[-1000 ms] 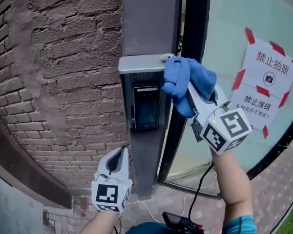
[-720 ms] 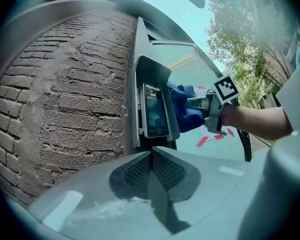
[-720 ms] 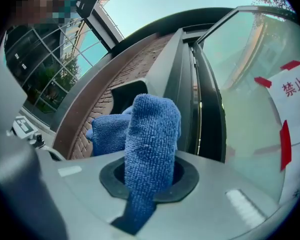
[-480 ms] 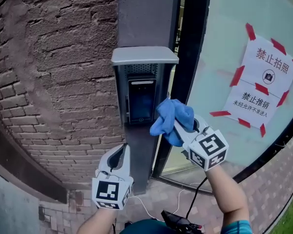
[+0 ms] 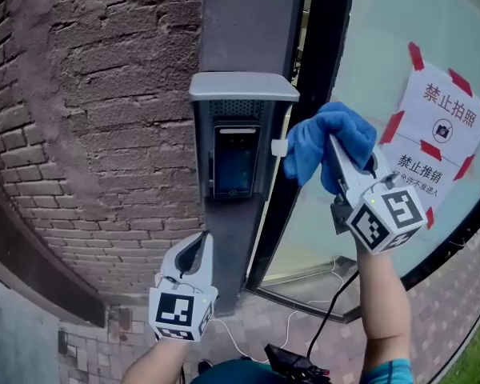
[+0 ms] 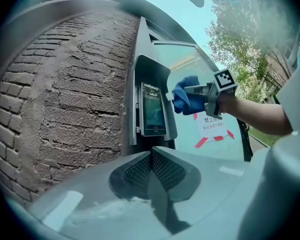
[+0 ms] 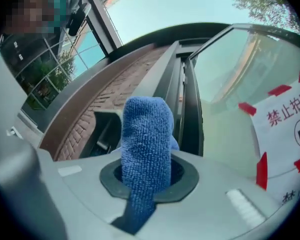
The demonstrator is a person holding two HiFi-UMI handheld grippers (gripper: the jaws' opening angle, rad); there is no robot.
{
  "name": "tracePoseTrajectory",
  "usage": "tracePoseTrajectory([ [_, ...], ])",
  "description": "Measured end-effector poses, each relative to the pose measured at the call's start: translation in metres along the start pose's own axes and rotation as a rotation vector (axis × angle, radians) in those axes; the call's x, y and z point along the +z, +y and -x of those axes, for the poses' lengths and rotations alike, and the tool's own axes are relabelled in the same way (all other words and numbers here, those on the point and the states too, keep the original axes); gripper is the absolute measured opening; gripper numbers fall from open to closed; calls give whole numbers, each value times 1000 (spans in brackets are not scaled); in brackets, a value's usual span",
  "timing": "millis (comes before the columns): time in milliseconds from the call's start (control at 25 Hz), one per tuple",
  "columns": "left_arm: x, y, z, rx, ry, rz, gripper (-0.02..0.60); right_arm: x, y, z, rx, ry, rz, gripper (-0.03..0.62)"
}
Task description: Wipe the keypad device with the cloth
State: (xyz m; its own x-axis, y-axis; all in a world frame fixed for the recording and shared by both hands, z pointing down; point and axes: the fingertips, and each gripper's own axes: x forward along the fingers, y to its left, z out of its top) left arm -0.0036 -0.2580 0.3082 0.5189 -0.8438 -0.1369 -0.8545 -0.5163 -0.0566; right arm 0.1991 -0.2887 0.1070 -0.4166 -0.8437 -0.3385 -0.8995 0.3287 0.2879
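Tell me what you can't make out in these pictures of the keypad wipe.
- Head view: whether the cloth touches the keypad device; they are too close to tell.
- Right gripper view: most of the device, behind the cloth.
- Head view: the paper sign's lower corner, behind the right gripper.

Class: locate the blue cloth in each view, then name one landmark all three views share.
Head view: cloth right of centre, just right of the keypad device.
Left gripper view: upper middle, right of that device.
Right gripper view: centre, clamped between the jaws.
Shared landmark: the red-taped notice.
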Motion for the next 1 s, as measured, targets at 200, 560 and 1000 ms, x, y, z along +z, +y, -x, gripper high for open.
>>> tracePoseTrajectory([
  [200,1,5,4,20,1,5,0,50,16,-21,36,-125,62,46],
  [560,-2,10,6,33,4,5,0,-25,63,-16,152,19,94,44],
  [1000,-8,-6,-7,-20,21,6,0,-140,91,23,239,313,71,44],
])
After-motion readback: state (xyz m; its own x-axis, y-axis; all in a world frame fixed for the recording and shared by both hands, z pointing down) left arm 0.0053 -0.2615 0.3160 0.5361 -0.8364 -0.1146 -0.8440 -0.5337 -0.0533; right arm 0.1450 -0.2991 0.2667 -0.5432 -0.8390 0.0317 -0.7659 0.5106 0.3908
